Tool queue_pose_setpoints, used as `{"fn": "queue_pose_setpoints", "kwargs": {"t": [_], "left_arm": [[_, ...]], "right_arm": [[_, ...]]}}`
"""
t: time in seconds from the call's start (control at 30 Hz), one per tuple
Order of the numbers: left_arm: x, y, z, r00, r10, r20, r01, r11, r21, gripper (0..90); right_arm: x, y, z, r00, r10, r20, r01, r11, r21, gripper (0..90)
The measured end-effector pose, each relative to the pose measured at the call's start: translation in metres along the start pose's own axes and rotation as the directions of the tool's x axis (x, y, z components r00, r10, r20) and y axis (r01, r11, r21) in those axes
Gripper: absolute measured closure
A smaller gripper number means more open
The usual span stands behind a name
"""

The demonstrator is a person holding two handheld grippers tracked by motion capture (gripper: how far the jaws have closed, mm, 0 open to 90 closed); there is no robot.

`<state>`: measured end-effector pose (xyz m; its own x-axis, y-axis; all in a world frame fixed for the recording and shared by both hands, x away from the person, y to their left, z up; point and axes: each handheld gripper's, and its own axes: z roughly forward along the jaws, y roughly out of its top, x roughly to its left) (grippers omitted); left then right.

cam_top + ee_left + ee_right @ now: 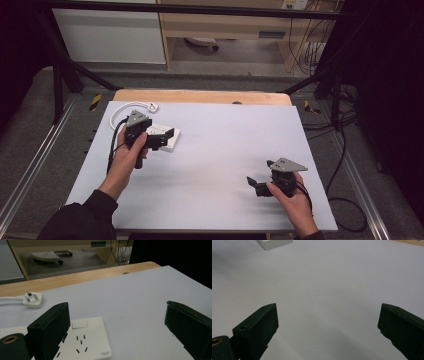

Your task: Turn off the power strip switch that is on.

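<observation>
The left gripper (162, 138) hovers over the white socket block (87, 340) near the tabletop's (220, 150) far left corner — jaws spread wide, one above the block. The white plug (33, 300) lies just beyond, by the far edge. The right gripper (260, 182) sits near the front right corner — jaws spread, holding nothing.
</observation>
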<state>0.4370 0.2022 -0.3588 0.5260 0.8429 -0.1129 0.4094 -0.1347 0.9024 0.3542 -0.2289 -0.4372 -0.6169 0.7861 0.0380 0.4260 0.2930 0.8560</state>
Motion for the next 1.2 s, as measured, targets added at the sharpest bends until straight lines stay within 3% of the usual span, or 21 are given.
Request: {"fn": "queue_pose_setpoints", "kwargs": {"t": [0.63,0.83,1.0,1.2], "left_arm": [[-0.012,-0.011,-0.041,0.9993,-0.008,0.037,0.009,0.9996,-0.026,6.0],[-0.011,-0.018,-0.057,0.9994,-0.02,0.027,0.021,0.9989,-0.041,6.0],[-0.01,-0.029,-0.071,0.9989,-0.034,0.031,0.036,0.9978,-0.055,6.1],[-0.01,-0.054,-0.086,0.9971,-0.067,0.038,0.069,0.9954,-0.067,6.3]], "right_arm": [[0.0,0.0,-0.001,1.0,0.004,0.004,-0.004,1.0,-0.002,3.6],[0.0,0.0,-0.001,1.0,0.001,0.006,-0.001,1.0,-0.005,3.6],[-0.001,0.0,-0.001,1.0,0.001,0.007,-0.001,1.0,-0.004,3.6],[-0.003,0.0,-0.001,0.9998,0.008,0.016,-0.008,1.0,-0.005,3.6]]}}
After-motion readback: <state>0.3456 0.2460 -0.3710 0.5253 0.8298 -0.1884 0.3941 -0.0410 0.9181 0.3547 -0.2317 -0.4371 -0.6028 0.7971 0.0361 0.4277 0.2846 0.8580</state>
